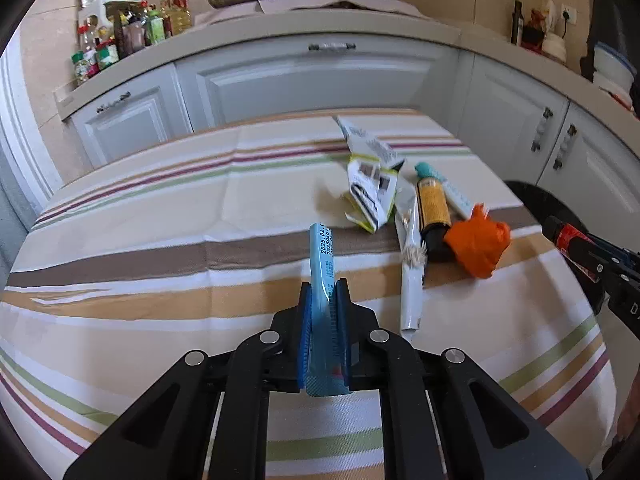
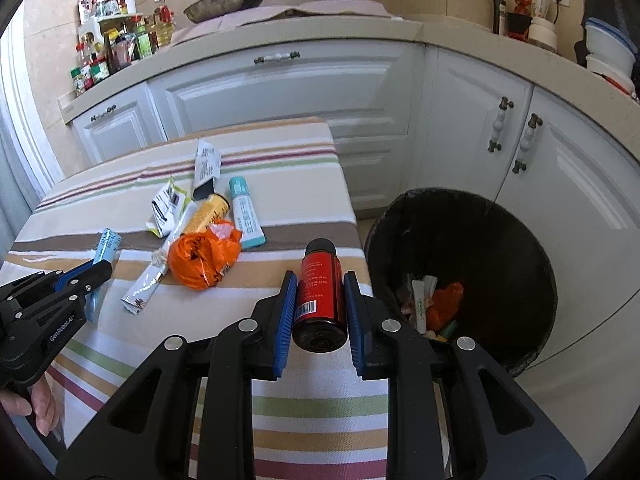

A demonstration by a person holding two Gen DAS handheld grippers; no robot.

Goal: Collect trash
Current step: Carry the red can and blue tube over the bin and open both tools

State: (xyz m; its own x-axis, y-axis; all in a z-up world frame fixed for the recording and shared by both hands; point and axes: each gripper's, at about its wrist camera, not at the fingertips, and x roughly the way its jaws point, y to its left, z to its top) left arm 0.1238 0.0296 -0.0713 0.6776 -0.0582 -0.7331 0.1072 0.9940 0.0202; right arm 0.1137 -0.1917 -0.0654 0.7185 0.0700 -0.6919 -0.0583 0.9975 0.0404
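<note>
My left gripper [image 1: 323, 286] is shut on a light blue wrapper [image 1: 321, 256] and holds it above the striped tablecloth [image 1: 160, 216]. My right gripper [image 2: 319, 278] is shut on a red and black bottle [image 2: 320, 288] over the table's right edge, beside the black trash bin [image 2: 472, 216], which holds several scraps. On the table lie an orange plastic bag [image 1: 478, 244], a yellow and black tube [image 1: 432, 208], a teal-capped white tube [image 2: 246, 212], a long white wrapper [image 1: 411, 280] and crumpled white and yellow packaging [image 1: 370, 192].
White cabinets [image 2: 288, 92] and a counter [image 1: 280, 28] with bottles, a pan and a pot stand behind the table. The bin sits on the floor between the table and the right-hand cabinets [image 2: 560, 184].
</note>
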